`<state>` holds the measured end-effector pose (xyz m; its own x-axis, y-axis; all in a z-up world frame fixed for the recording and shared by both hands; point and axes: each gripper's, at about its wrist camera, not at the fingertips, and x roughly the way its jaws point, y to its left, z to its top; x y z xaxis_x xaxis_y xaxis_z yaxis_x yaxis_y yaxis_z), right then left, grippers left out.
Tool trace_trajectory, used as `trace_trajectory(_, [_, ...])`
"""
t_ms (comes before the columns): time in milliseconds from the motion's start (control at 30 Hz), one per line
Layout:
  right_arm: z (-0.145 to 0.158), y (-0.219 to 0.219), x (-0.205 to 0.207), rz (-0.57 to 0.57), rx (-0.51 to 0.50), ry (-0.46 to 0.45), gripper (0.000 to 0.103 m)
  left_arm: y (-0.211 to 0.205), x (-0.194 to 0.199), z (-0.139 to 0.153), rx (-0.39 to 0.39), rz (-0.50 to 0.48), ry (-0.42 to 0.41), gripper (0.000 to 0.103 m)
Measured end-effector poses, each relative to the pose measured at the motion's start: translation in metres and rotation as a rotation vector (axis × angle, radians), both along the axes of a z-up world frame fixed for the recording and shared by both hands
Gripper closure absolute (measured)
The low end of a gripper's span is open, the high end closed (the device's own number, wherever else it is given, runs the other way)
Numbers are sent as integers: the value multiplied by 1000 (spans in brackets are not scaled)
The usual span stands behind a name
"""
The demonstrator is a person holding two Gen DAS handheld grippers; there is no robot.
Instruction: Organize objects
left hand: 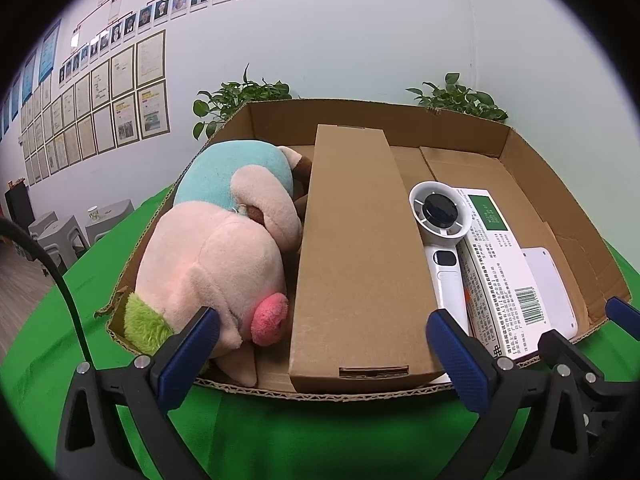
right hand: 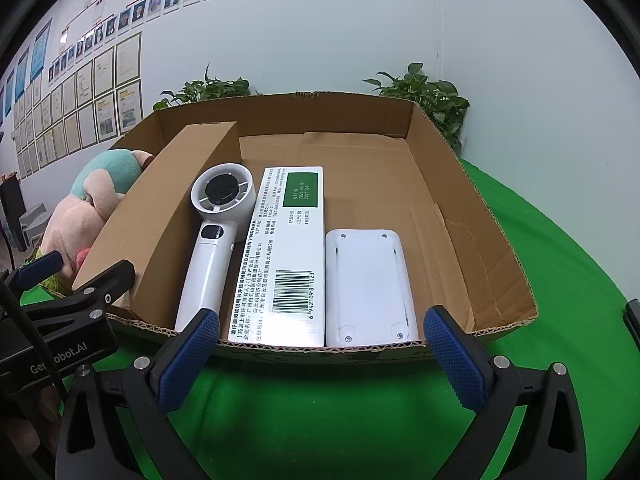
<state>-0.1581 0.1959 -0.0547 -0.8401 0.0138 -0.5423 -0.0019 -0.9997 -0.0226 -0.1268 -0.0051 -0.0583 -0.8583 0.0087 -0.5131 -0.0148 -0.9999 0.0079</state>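
An open shallow cardboard box (left hand: pixel 560 184) (right hand: pixel 480 216) sits on the green table. Inside, from left to right, lie a pink and teal plush toy (left hand: pixel 216 248) (right hand: pixel 80 208), a long brown carton (left hand: pixel 356 256) (right hand: pixel 176 208), a white handheld fan (left hand: pixel 440 232) (right hand: pixel 212 232), a white medicine box with a barcode (left hand: pixel 500 272) (right hand: pixel 288 248) and a flat white device (left hand: pixel 548 288) (right hand: pixel 368 284). My left gripper (left hand: pixel 324 356) is open and empty just before the box's near edge. My right gripper (right hand: pixel 320 356) is open and empty in front of the box, by the medicine box.
The green cloth (right hand: pixel 320 420) covers the table around the box. Two potted plants (left hand: pixel 240 100) (right hand: pixel 424 96) stand behind the box against the white wall. Grey stools (left hand: pixel 64 236) stand at the far left. The right gripper's fingers (left hand: pixel 624 316) show beside the left gripper.
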Motion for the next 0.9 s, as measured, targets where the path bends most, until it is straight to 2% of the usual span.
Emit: trace_trajectory(900, [0, -4, 3, -5, -2, 0, 0, 1, 0, 0, -1, 0, 0, 0])
